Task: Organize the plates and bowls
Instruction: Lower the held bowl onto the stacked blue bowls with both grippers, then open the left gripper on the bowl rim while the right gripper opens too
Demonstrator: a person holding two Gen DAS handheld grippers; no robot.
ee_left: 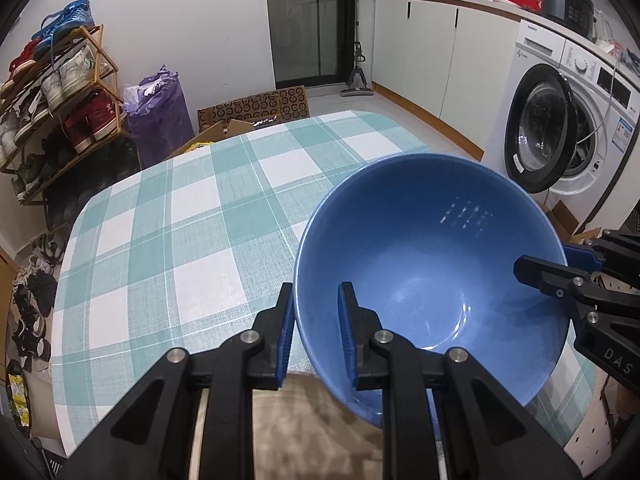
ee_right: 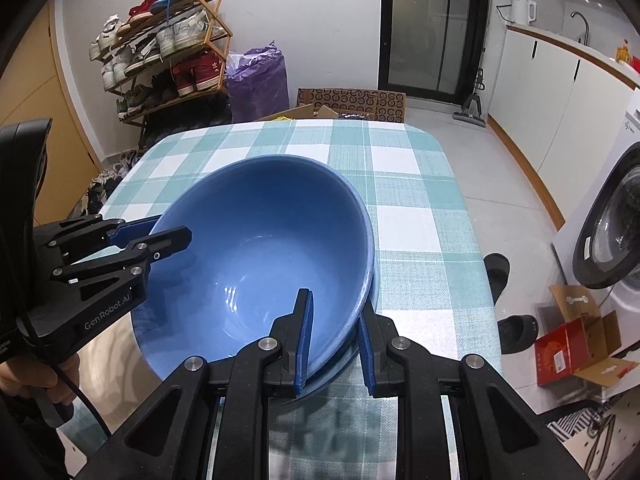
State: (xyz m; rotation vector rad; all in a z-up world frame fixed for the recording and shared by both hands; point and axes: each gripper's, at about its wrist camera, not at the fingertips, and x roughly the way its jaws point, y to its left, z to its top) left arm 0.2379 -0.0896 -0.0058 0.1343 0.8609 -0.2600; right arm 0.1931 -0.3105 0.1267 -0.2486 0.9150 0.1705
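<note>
Left wrist view: the left gripper is clamped on the near-left rim of the blue bowl, one finger inside the wall and one outside. The bowl hangs tilted over the near edge of the checked table. The right gripper pinches the opposite rim.

Right wrist view: the right gripper grips the bowl's near-right rim, and a second blue rim shows just beneath it there, perhaps another dish. The left gripper bites the far-left rim. Both grips sit across the bowl's width, so lowering it level onto the table probably needs both hands to move together.
</note>
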